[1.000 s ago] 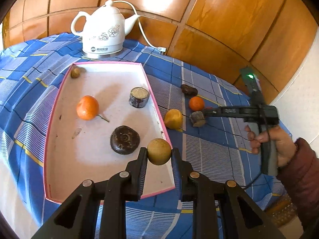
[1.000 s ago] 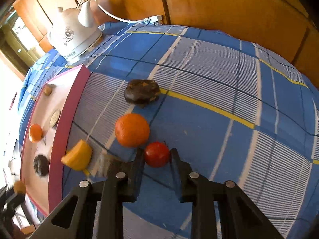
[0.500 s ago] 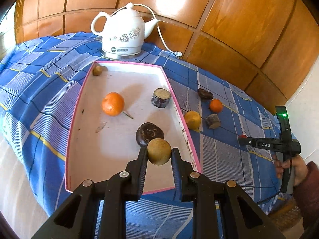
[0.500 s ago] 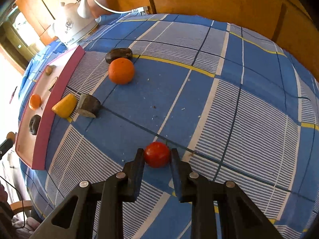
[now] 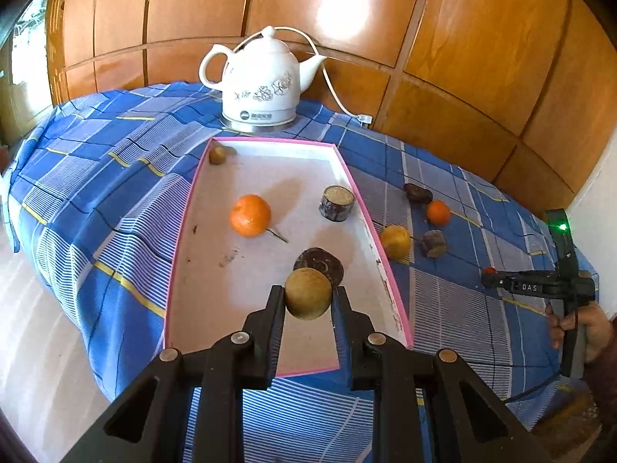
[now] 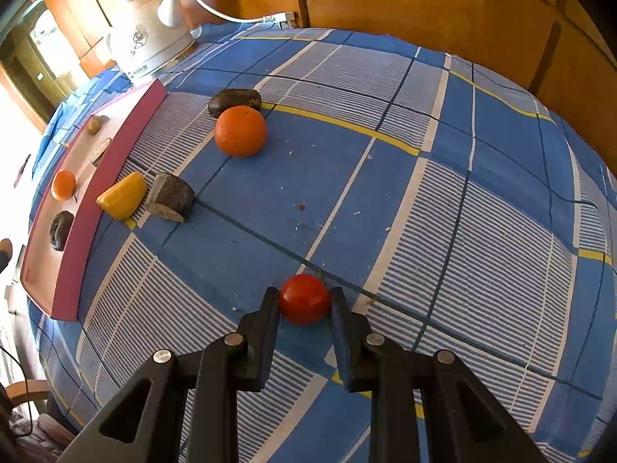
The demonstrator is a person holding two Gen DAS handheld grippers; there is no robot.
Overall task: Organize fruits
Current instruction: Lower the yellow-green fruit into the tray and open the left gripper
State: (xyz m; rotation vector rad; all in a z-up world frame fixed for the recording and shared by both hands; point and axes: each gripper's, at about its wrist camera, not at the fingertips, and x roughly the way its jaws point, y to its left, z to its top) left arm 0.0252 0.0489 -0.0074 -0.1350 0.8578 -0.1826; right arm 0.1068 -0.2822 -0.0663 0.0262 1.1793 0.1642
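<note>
My left gripper (image 5: 307, 301) is shut on a round tan fruit (image 5: 307, 294) and holds it above the near end of the pink-rimmed white tray (image 5: 185, 227). In the tray lie an orange (image 5: 250, 215), a dark round fruit (image 5: 322, 263), a cut dark piece (image 5: 336, 203) and a small brown fruit (image 5: 217, 154). My right gripper (image 6: 304, 301) is shut on a small red fruit (image 6: 304, 298) just over the blue checked cloth. On the cloth beside the tray lie an orange (image 6: 240, 130), a yellow fruit (image 6: 122, 195), a dark cut piece (image 6: 170, 197) and a dark oblong fruit (image 6: 234, 101).
A white electric kettle (image 5: 259, 85) with its cord stands behind the tray against the wooden wall. The blue checked cloth (image 6: 443, 200) drops off at the table edges. The right gripper and the hand on it show at the far right of the left wrist view (image 5: 540, 283).
Both grippers have pulled back toward me from the fruits on the table, each keeping its fruit. The right gripper carried the red fruit away from the loose fruits.
</note>
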